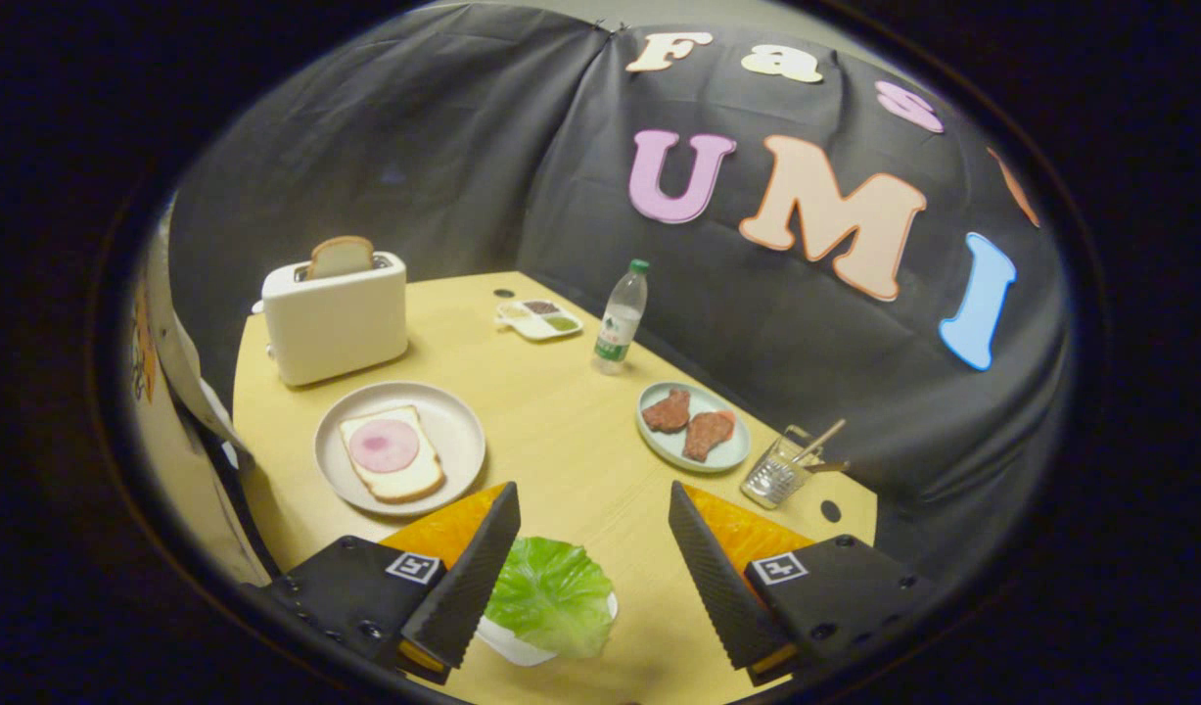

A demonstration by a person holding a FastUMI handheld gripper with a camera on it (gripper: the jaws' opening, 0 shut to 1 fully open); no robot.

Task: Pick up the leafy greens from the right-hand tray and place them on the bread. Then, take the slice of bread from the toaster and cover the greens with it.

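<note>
Green crinkled lettuce leaf [553, 595] lies on a small white tray [512, 646] between the gripper's [592, 514] spread-apart, empty fingers.

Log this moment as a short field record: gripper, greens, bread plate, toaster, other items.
gripper: gripper open, fingers apart, touching nothing
greens: green leafy lettuce on a small white dish, between the fingers, nearer the left one
bread plate: round white plate beyond the left finger, holding a bread slice topped with a pink ham round
toaster: cream toaster behind that plate, toast slice sticking up from it
other items: pale blue plate of meat pieces, clear water bottle, metal grater
</note>
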